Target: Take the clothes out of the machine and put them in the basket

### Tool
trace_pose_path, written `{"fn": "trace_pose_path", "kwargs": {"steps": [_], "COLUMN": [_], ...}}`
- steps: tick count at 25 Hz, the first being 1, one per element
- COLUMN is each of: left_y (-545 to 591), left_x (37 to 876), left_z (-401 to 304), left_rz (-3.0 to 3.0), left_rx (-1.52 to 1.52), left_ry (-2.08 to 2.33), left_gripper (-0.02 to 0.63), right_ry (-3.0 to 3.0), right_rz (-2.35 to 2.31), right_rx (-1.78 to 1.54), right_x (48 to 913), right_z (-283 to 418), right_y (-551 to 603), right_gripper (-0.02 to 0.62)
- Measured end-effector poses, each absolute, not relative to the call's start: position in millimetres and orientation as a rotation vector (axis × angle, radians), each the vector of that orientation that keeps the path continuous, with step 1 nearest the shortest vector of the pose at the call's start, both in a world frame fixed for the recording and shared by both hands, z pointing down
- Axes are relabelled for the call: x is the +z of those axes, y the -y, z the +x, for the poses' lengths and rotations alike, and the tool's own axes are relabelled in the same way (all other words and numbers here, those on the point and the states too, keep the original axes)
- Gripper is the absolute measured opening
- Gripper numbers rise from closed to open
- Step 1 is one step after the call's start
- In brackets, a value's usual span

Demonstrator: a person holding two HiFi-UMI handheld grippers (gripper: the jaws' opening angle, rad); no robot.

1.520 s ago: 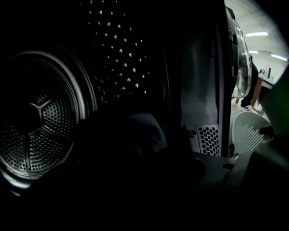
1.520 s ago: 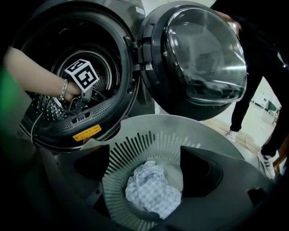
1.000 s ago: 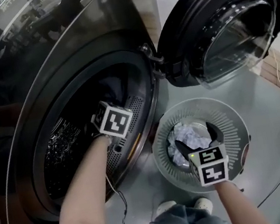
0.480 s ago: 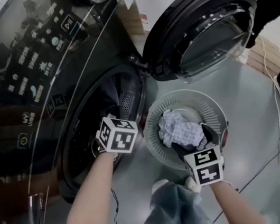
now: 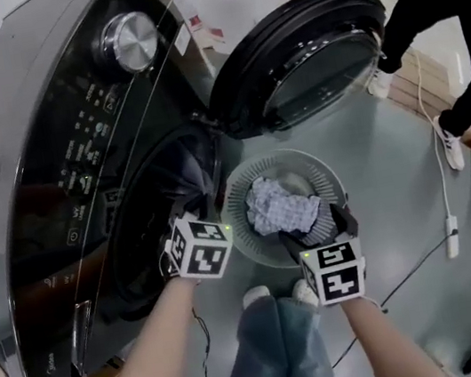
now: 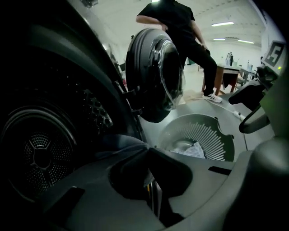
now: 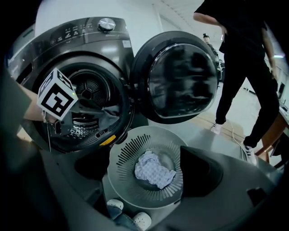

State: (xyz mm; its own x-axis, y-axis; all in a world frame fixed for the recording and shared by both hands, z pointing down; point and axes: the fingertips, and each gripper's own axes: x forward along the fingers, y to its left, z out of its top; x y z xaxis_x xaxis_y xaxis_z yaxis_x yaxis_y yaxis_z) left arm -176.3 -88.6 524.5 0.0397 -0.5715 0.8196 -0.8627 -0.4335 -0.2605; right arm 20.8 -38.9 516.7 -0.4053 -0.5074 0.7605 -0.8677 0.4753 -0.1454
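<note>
My left gripper (image 5: 198, 211) sits at the rim of the washing machine's drum opening (image 5: 149, 234), shut on a dark blue garment (image 5: 195, 168) that trails back into the drum. In the left gripper view that dark garment (image 6: 118, 139) bunches right at the closed jaw tips (image 6: 148, 149). The round grey basket (image 5: 241, 193) stands on the floor below the open door. In it lies a pale checked cloth (image 5: 280, 207). My right gripper (image 5: 317, 230) hovers open above the basket's near side with nothing between its fingers. The right gripper view shows the basket (image 7: 124, 153) and the checked cloth (image 7: 153, 170).
The machine's round door (image 5: 298, 59) stands swung open to the right, above the basket. A person in black (image 5: 445, 20) stands at the far right. A white cable (image 5: 448, 227) lies on the floor. My own shoes (image 5: 256, 297) are just in front of the basket.
My left gripper has come out from deep in the drum to its rim, still shut. The right gripper has lifted from the basket, open. The view pulled back and up.
</note>
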Motion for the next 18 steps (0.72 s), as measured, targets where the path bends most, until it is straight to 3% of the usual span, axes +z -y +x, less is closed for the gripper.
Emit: {"fn": "trace_pose_path", "kwargs": {"steps": [18], "left_y": [32.9], "left_x": [475.4], "left_z": [-53.2], "left_rz": [2.126], "left_rx": [1.084], "left_ry": [1.222], "left_gripper": [0.006], "right_ry": [1.992], "right_rz": [1.291], "right_rx": [0.815], "right_x": [474.9], "right_z": [96.8], "right_y": [14.5], "right_gripper": [0.488]}}
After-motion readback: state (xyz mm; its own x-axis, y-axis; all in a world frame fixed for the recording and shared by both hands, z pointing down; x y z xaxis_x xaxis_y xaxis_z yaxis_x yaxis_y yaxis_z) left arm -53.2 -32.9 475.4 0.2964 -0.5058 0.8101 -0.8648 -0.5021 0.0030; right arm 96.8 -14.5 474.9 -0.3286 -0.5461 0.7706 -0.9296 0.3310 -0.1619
